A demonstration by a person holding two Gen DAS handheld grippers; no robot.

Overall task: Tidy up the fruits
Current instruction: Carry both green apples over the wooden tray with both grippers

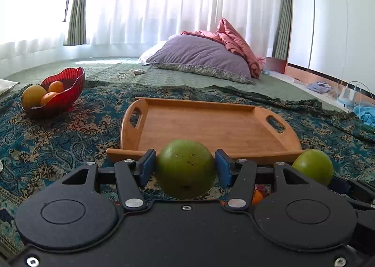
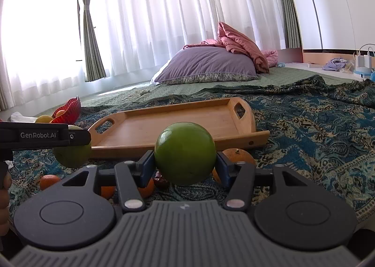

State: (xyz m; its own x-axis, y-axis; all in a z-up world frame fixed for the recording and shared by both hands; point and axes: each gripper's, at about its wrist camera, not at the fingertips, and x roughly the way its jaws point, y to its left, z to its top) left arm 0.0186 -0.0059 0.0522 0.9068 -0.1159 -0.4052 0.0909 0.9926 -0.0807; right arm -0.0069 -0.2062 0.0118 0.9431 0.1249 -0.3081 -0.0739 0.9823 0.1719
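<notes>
Left gripper [image 1: 185,165]: blue pads clamped on a round green fruit [image 1: 185,169], low centre of frame, just short of the near rim of the bare wooden handled tray [image 1: 211,126]. Right gripper [image 2: 185,166]: pads clamped on a second round green fruit [image 2: 185,153], centre frame. Red ribbed glass bowl [image 1: 68,88] with oranges sits upper left. "GenRobot.AI" reads on the left tool's side in the right view.

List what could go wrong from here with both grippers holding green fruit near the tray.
1. The left gripper and right gripper each pinch a round green fruit only at its sides; either could slip out and roll.
2. The two fruits hang close together, so the grippers may bump on the way to the tray.
3. Loose oranges lie beneath the right gripper; lowering there could knock them.
</notes>
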